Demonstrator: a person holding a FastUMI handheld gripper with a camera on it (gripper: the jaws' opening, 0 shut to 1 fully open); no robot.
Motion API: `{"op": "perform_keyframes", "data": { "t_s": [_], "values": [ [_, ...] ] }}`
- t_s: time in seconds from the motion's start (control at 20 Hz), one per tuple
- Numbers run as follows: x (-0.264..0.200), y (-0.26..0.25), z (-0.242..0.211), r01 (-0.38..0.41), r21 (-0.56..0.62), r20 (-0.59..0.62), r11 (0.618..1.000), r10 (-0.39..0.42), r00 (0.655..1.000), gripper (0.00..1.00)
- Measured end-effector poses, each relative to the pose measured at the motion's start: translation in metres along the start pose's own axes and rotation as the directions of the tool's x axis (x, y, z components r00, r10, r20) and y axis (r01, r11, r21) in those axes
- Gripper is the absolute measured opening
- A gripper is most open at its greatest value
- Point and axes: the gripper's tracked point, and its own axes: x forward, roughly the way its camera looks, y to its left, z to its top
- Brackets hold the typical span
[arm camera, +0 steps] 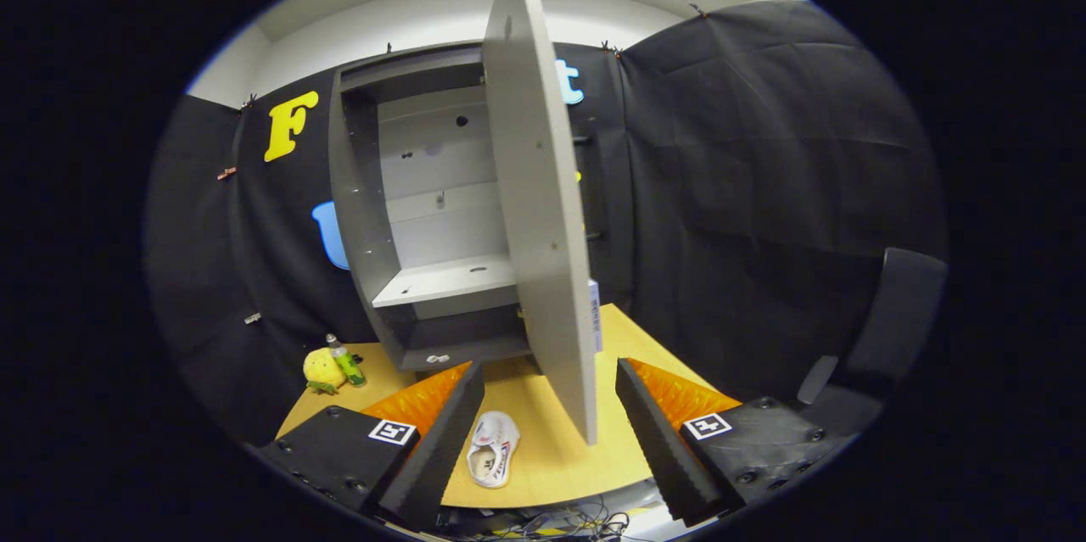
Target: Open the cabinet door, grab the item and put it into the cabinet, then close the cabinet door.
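Standing on the desk (543, 449) w/ its door (539, 186) swung wide open toward the camera, the cabinet (407, 211) is the biggest thing ahead; grey, w/ a shelf (445, 281) inside, nothing on it, and a lower compartment below. Door is seen nearly edge-on, its bottom corner reaching down between the fingers, closer to the right one but not touching either. Gripper (551, 415) is spread wide, fingers apart and holding nothing. Shoe (494, 449), white, lies on its side on the desk between the fingers, just beside the left one's inner face, left of the door's lower edge; can't tell if it touches the finger. Well off to the left, beyond the left finger and near the cabinet's bottom corner, a yellow plush (322, 370) sits w/ a green bottle (345, 360) leaning against it.
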Motion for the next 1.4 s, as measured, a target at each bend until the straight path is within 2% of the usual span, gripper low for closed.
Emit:
{"op": "perform_keyframes", "data": {
  "t_s": [0.15, 0.35, 0.7, 0.85, 1.1, 1.25, 1.4],
  "values": [
    [0.01, 0.047, -0.031, -0.081, 0.0, -0.053, 0.997, 0.081, 0.995, 0.99],
    [0.036, 0.088, -0.101, -0.175, -0.053, -0.181, 0.983, 0.163, 0.97, 0.98],
    [0.087, 0.132, -0.211, -0.269, -0.107, -0.392, 0.957, 0.208, 0.896, 0.99],
    [0.107, 0.139, -0.258, -0.286, -0.131, -0.471, 0.949, 0.194, 0.86, 0.99],
    [0.137, 0.124, -0.335, -0.261, -0.164, -0.599, 0.951, 0.114, 0.793, 0.99],
    [0.154, 0.116, -0.359, -0.241, -0.182, -0.626, 0.953, 0.077, 0.776, 0.99],
    [0.178, 0.111, -0.367, -0.22, -0.216, -0.625, 0.951, 0.039, 0.78, 0.99]
  ]
}}
